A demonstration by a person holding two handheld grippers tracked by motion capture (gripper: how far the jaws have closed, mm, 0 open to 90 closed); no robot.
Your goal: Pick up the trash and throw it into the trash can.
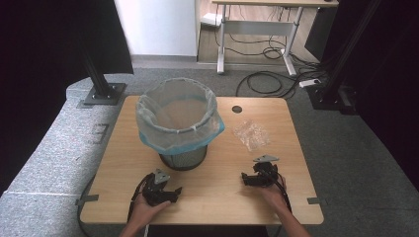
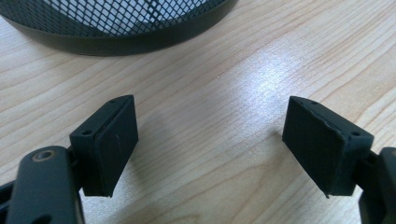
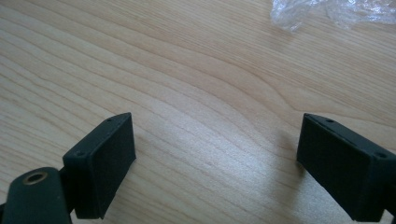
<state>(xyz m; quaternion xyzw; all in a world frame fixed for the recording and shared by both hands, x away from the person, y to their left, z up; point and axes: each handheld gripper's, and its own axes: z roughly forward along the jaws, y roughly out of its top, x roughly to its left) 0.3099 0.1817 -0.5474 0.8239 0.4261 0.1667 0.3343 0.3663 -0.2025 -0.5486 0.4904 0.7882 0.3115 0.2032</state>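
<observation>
Wooden table (image 1: 212,192), lined mesh bin (image 1: 178,123), crumpled plastic wrap (image 1: 252,133), no writing legible

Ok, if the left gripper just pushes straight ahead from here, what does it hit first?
Probably the black mesh bin: its base lies directly ahead of the open left gripper, with bare table between them.

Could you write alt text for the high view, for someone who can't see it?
A person's hands rest two open black grippers, left gripper and right gripper, on a wooden table. Behind them stand a bag-lined mesh bin and crumpled clear plastic.
</observation>
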